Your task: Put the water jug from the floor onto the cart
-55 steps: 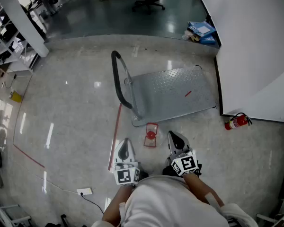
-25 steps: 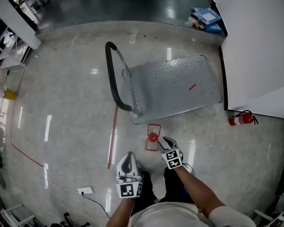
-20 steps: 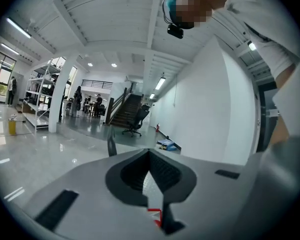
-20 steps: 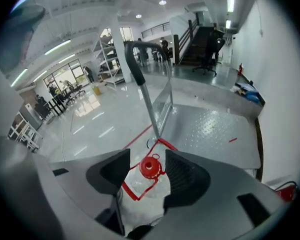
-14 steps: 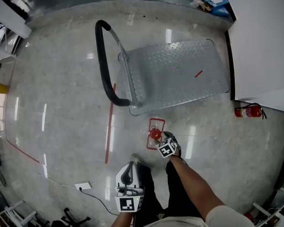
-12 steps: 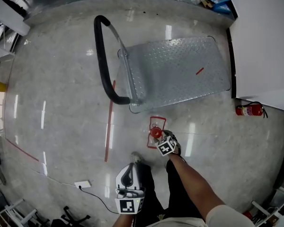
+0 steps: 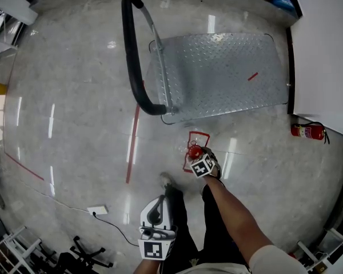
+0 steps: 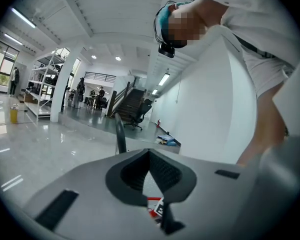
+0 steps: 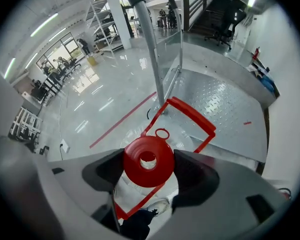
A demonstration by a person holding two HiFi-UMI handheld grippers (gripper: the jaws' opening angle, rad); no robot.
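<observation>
The water jug [image 7: 190, 157] stands on the floor just in front of the cart, a clear bottle with a red cap [image 7: 195, 151] and a red frame handle [image 7: 199, 136]. My right gripper [image 7: 196, 154] points steeply down over it. In the right gripper view the red cap [image 9: 148, 160] sits between the jaws of my right gripper [image 9: 149, 165], which are opening wide around it. The cart [image 7: 223, 73] has a steel deck and a black handle [image 7: 134, 56]. My left gripper [image 7: 158, 203] hangs near my legs, jaws together, holding nothing; the left gripper [image 8: 155, 196] faces the cart's handle [image 8: 120, 139].
A red fire extinguisher [image 7: 308, 131] lies by the white wall [image 7: 326, 50] to the right of the cart. A red tape line [image 7: 132, 144] runs along the floor left of the jug. A socket strip with cable [image 7: 97, 210] lies at lower left. My shoe [image 7: 168, 182] is beside the jug.
My right gripper has dropped from waist height down over the jug's cap and tipped downward, with its jaws spreading. My left gripper has sunk a little. The head view has leaned closer to the floor.
</observation>
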